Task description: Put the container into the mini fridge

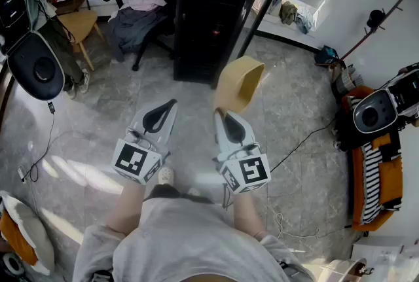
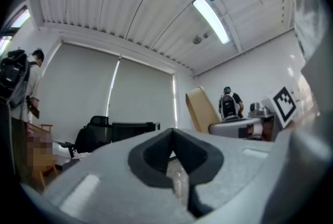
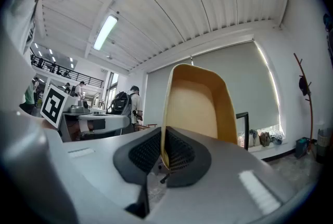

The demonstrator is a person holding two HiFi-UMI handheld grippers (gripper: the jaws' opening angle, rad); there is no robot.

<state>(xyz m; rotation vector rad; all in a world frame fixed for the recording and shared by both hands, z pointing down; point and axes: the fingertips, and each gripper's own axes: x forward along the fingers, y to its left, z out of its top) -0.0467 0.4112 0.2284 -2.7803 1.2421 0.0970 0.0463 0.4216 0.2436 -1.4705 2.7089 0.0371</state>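
A grey tiled floor (image 1: 294, 117) stretches ahead to a black mini fridge (image 1: 206, 19), its door (image 1: 252, 19) swung open. The left gripper (image 1: 169, 107) has its fingers (image 2: 151, 158) together on nothing, and is best kept off to the side. The right gripper (image 1: 220, 115) is clamped on one thin wall of the tan container (image 1: 239, 84), which rises tilted beyond its fingertips. The fridge is well ahead of both. Carrying it well likely means walking closer, holding the pinch firm, levelling the container, then entering past the door edge.
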